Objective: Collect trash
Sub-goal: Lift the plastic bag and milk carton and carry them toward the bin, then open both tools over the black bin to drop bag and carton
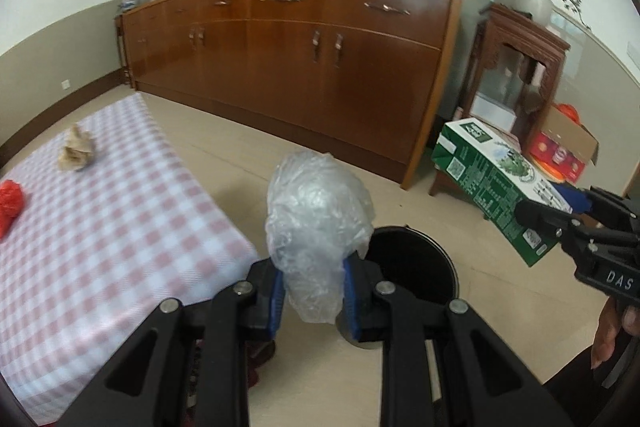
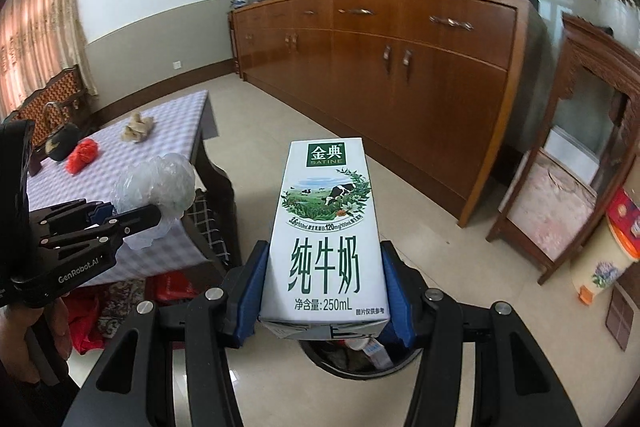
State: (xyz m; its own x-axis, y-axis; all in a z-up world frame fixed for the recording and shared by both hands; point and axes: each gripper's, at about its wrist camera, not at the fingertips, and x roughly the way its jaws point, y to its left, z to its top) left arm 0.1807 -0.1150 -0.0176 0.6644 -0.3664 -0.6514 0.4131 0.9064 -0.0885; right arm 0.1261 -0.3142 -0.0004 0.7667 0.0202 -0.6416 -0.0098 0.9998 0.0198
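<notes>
- While both hands hover near the bin, left gripper [image 1: 314, 291]: fingers closed on a crumpled clear plastic bag [image 1: 318, 219]; light, soft, slippery, likely to cling on release.
- Right gripper [image 2: 324, 291]: fingers clamped on the flat sides of a milk carton [image 2: 326, 235], low on its body; stiff, light if empty, crushable.
- Black trash bin [image 1: 416, 259]: on the floor just beyond both grippers, some waste already inside.
- Bench [image 1: 120, 227], checked cloth, left: red crumpled item [image 1: 10, 205] and tan paper wad [image 1: 76, 151] lie farther off, uncollected; both look soft, best pinched across the middle.
</notes>
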